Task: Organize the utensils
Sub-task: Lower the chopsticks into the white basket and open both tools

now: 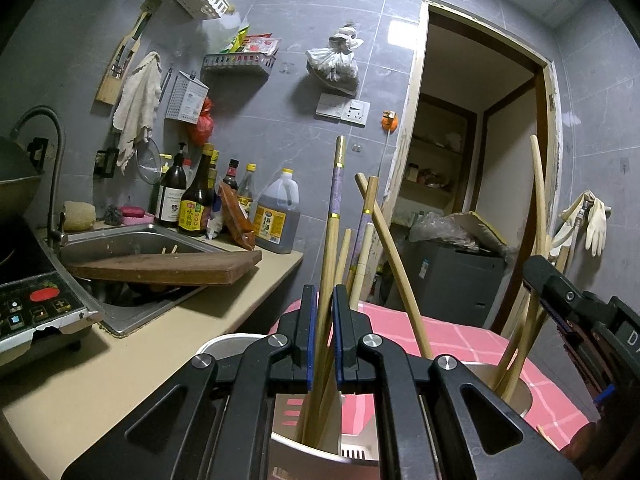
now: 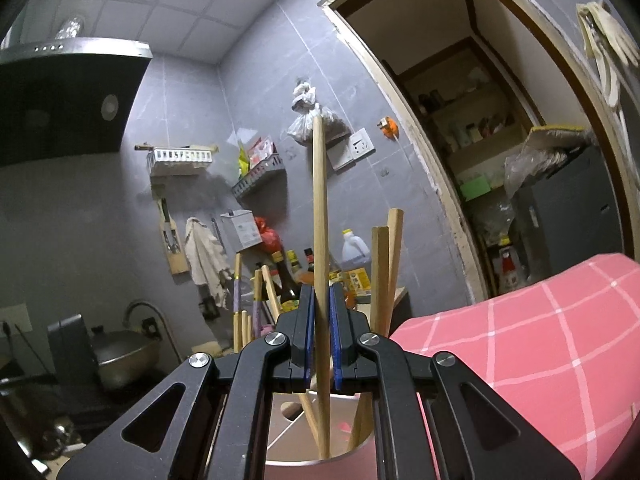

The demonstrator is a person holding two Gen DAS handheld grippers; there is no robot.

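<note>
Left wrist view, lower left to right: a beige counter (image 1: 120,360) carries a sink (image 1: 132,240) with a wooden board (image 1: 168,268) lying across it, and sauce bottles (image 1: 192,204) stand behind at mid left. At lower centre the left gripper (image 1: 322,332) is clenched on a patterned chopstick (image 1: 334,208), its blue pads pressing the pale lower shaft just above a metal cup (image 1: 236,340) that holds several more chopsticks leaning apart. To the right, against a pink checked cloth (image 1: 460,336), a second cup (image 1: 520,396) holds further chopsticks, and the right gripper (image 1: 548,300) shows at the right edge. Right wrist view, centre: the same right gripper is clenched on one plain wooden chopstick (image 2: 320,208) standing near upright in a pink-walled cup (image 2: 352,464), with two square-ended chopsticks (image 2: 384,264) just beside it on the right. Judgement on handling: the chopsticks are light, stiff and narrow; the smooth round shafts may pivot or slip between flat pads, and a stick gripped low will swing at its long free end. Taking hold near mid-length, square across the shaft, seems soundest. Neighbouring sticks lean against each other and could be dragged or tipped when one is lifted; the cups look light enough to topple.
</note>
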